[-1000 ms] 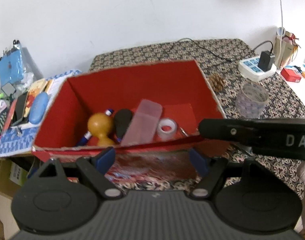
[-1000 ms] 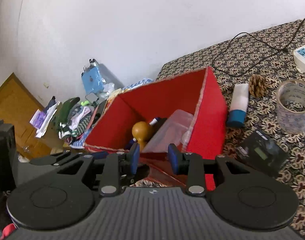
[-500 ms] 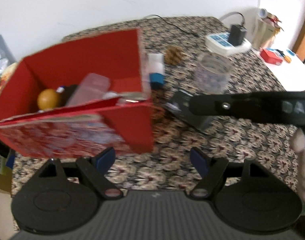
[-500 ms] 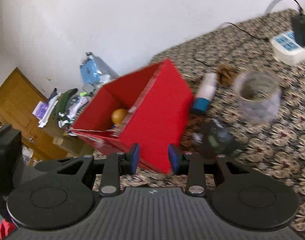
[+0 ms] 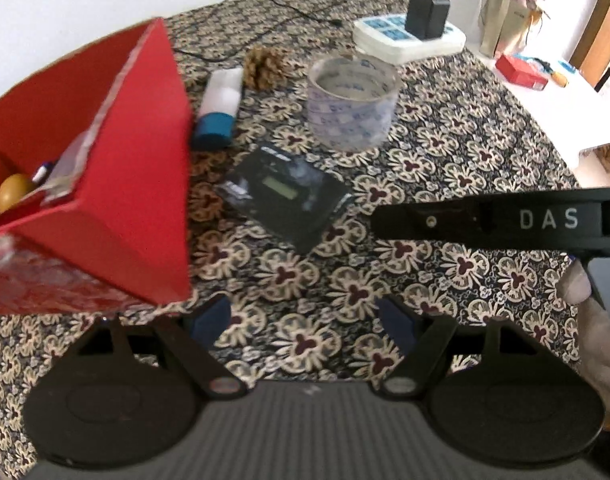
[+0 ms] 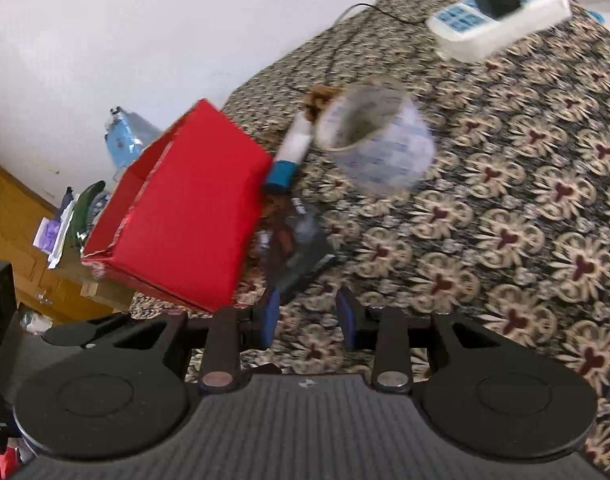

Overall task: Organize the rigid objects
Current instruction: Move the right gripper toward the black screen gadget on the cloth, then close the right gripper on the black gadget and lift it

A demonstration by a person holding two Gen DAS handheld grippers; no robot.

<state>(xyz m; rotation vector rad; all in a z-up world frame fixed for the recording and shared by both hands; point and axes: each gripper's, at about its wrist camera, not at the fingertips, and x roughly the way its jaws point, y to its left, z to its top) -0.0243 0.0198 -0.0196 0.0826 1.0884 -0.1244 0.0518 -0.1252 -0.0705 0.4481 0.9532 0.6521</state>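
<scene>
A red cardboard box (image 5: 117,184) (image 6: 189,212) sits at the left of the patterned table, holding a yellow gourd (image 5: 12,197) and a few other items. Right of it lie a white tube with a blue cap (image 5: 219,106) (image 6: 289,156), a pine cone (image 5: 265,65), a big roll of clear tape (image 5: 353,100) (image 6: 375,142) and a black packet (image 5: 285,194) (image 6: 301,248). My left gripper (image 5: 303,322) is open above the cloth, nearer than the packet. My right gripper (image 6: 308,316) stands partly open and empty, just short of the packet.
A white power strip (image 5: 409,36) (image 6: 501,26) with a black charger and cable lies at the far side. A small red box (image 5: 519,70) and paper bag are at the far right. A cluttered side surface (image 6: 65,216) lies beyond the red box.
Both grippers have swung right, away from the red box, toward the loose items on the cloth. The right gripper has come closer to the black packet and tape roll.
</scene>
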